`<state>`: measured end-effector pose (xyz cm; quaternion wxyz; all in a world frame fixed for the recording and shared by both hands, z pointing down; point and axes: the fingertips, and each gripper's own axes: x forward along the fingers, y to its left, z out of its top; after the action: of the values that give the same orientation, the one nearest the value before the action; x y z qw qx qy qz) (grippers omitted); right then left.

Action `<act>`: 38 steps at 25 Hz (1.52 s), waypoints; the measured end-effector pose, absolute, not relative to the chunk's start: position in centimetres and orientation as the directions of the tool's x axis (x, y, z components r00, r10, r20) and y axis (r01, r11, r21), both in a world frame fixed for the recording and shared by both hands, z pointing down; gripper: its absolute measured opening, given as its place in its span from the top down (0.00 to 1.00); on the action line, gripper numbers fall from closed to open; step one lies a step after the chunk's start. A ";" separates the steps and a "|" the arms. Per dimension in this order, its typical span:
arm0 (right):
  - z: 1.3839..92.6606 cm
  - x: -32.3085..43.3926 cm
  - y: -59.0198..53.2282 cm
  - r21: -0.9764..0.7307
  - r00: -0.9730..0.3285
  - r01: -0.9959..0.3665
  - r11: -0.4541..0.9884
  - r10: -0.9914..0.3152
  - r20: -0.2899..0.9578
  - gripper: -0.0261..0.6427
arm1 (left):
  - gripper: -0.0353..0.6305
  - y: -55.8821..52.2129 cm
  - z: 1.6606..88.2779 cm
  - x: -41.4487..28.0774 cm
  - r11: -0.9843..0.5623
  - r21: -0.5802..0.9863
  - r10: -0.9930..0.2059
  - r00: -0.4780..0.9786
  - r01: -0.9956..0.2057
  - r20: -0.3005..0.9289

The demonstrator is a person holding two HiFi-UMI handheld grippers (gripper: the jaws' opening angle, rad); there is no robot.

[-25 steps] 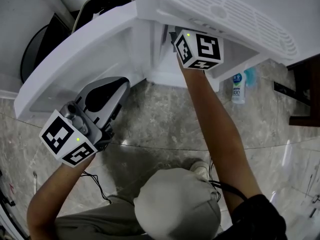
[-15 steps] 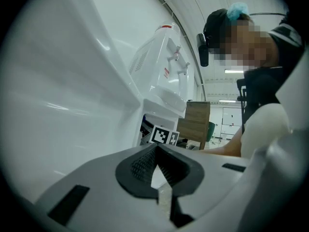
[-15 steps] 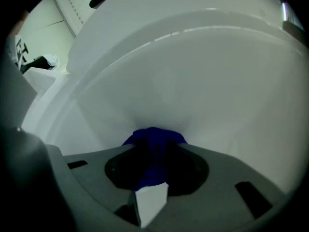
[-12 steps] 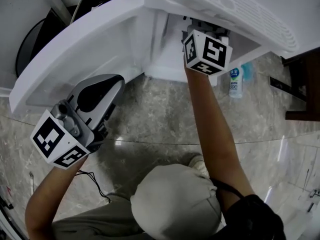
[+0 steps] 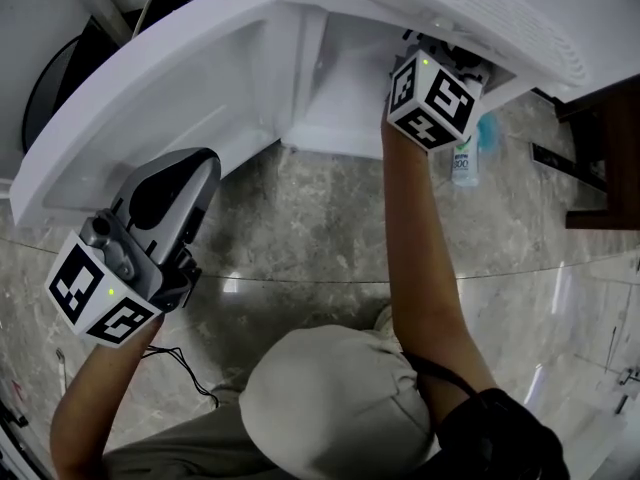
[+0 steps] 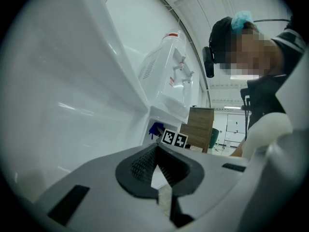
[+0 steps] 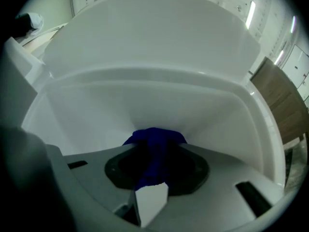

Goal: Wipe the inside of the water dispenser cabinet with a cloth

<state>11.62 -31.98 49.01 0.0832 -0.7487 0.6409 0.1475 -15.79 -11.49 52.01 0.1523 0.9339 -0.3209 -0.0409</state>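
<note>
The white dispenser cabinet (image 5: pixel 335 88) stands open, its door (image 5: pixel 150 98) swung out to the left. My right arm reaches into it; the right gripper's marker cube (image 5: pixel 432 98) shows at the cabinet's right side, with the jaws hidden under the top. In the right gripper view the right gripper (image 7: pixel 155 141) is shut on a dark blue cloth (image 7: pixel 153 149), which is bunched against the white inner wall (image 7: pixel 145 105). The left gripper (image 5: pixel 195 173) stays outside beside the door's inner face. Its jaws meet at the tips (image 6: pixel 155 146) with nothing between them. From there the cloth (image 6: pixel 155 128) shows inside the cabinet.
A bottle with a blue label (image 5: pixel 464 163) stands on the marble floor right of the cabinet. Dark wooden furniture (image 5: pixel 600 158) is at the far right. A black round object (image 5: pixel 60 78) sits behind the door. A cable (image 5: pixel 190 368) lies by my knees.
My right gripper has slid to the right inside the cabinet with the cloth in it and has turned. The left gripper has drifted a little to the lower left by the door.
</note>
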 end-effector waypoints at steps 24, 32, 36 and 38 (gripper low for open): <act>48.8 12.5 -32.8 0.017 0.192 -0.978 -0.208 -0.928 -0.321 0.82 | 0.95 -11.4 53.3 -16.0 -0.720 0.335 -0.631 0.774 -0.607 0.047; 48.2 12.7 -35.9 0.007 0.241 -0.968 -0.253 -0.930 -0.277 0.82 | 0.95 -11.4 52.7 -17.0 -0.714 0.334 -0.645 0.764 -0.615 0.028; 48.8 12.6 -35.4 0.019 0.204 -0.976 -0.217 -0.940 -0.275 0.82 | 0.95 -11.4 53.0 -17.4 -0.704 0.349 -0.653 0.757 -0.619 0.025; 49.6 12.6 -35.3 0.032 0.189 -0.978 -0.204 -0.946 -0.265 0.82 | 0.95 -11.5 53.3 -17.5 -0.699 0.362 -0.654 0.756 -0.617 0.025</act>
<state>12.56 -35.32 49.59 0.0720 -0.7675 0.6267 0.1138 -17.53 -11.50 53.31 0.1768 0.9202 -0.3453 -0.0526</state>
